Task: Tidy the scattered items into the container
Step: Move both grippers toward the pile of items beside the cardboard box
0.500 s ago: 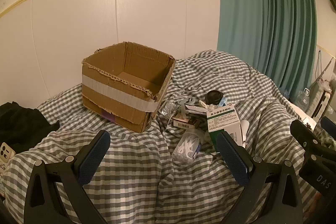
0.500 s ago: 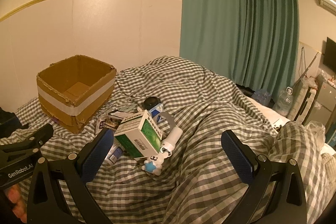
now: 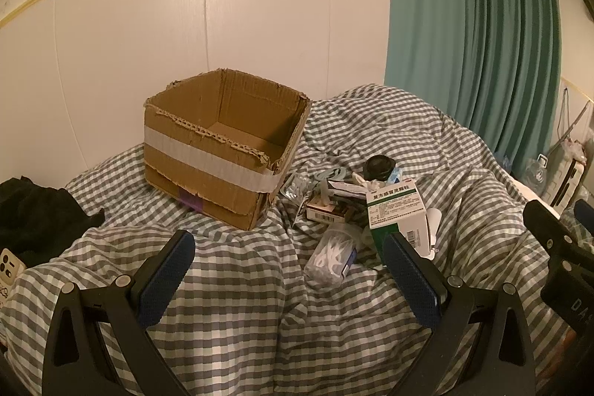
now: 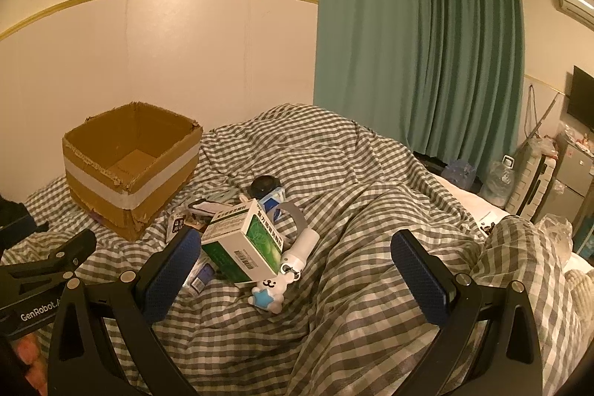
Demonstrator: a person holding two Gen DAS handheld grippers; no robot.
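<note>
Your container, the open brown cardboard box with a white tape band [image 3: 222, 151], sits on the bed with the grey-and-white checked duvet [image 3: 241, 303], against the cream wall. It looks empty, so nothing is tidied yet by my read.

The items lie heaped just right of the box: a green-and-white medicine carton [image 4: 243, 245], a clear plastic bag of white pieces [image 3: 332, 257], a white tube with a small white bear keychain holding a blue star [image 4: 269, 292], and a round black lid [image 3: 378, 166].

Left claw [image 3: 287, 279] is fully spread and holds nothing; right claw [image 4: 293, 279] likewise, and its left pad sits just beside the carton.

Risks:
- The box's torn, sagging near rim could catch a claw or fold inward.
- The soft duvet (lumpy folds) may let the carton tip or slide off its pile if you nudge it.
- The bag will likely deform in a pinch.
- The keychain may dangle and snag.

Room: open duvet in front; the wall blocks behind the box; the two claws are near each other.
</note>
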